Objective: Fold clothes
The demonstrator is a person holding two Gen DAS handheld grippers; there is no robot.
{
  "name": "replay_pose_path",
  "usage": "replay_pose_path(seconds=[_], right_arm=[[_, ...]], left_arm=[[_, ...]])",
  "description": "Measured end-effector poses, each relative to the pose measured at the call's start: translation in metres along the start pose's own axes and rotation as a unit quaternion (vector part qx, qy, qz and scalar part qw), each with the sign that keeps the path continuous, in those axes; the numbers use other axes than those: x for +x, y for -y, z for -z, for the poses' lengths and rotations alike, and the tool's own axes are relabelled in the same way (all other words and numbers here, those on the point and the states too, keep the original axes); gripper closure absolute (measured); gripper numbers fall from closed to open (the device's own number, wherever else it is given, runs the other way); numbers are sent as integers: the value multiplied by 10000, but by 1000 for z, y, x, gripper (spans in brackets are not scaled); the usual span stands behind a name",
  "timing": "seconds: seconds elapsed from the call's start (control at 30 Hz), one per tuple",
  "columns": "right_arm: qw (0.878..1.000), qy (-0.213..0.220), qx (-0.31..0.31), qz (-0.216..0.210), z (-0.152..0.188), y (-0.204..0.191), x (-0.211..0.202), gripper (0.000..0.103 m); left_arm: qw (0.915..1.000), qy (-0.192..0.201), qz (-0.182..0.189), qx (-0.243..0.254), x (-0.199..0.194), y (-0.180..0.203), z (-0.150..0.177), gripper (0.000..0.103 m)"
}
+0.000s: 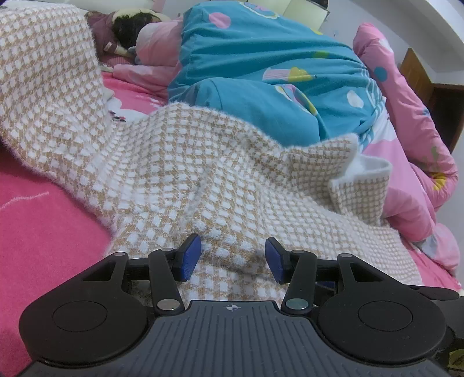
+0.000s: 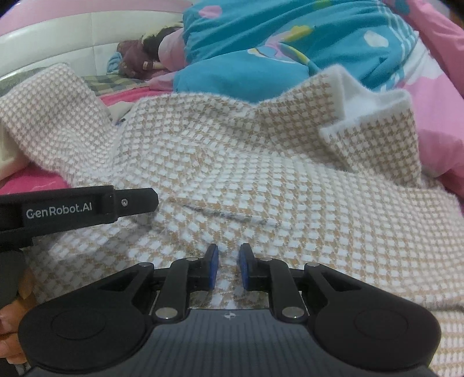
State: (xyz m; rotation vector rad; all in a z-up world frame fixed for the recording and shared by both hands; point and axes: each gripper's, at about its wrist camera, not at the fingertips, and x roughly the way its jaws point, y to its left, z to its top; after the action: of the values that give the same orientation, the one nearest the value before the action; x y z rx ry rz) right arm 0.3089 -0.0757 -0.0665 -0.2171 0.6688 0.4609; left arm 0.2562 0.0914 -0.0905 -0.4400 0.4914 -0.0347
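A fluffy beige-and-white houndstooth sweater (image 1: pixel 203 174) lies spread and rumpled on the bed, one sleeve trailing up to the left and a white-lined corner (image 1: pixel 365 171) turned over at the right. My left gripper (image 1: pixel 231 258) stands at its near edge with a thick raised fold of the knit between its blue pads. In the right wrist view the same sweater (image 2: pixel 261 179) fills the frame. My right gripper (image 2: pixel 227 265) has its pads close together with a thin pinch of knit in the narrow gap. The left gripper's finger (image 2: pixel 136 198) rests on the knit at the left.
A blue patterned quilt (image 1: pixel 261 72) and a pink quilt (image 1: pixel 406 130) are heaped behind and to the right of the sweater. Pink bed sheet (image 1: pixel 43 232) shows at the left. A dark-haired head or plush toy (image 1: pixel 127 26) lies by the pillows. A hand (image 2: pixel 11 319) shows bottom left.
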Motion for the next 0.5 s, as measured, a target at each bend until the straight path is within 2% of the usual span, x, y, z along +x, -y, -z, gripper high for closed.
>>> replay_pose_path(seconds=[0.5], right_arm=[[10000,8,32,-21,0,2,0,86]], left_arm=[[10000,-5,29,-33,0,-1,0,54]])
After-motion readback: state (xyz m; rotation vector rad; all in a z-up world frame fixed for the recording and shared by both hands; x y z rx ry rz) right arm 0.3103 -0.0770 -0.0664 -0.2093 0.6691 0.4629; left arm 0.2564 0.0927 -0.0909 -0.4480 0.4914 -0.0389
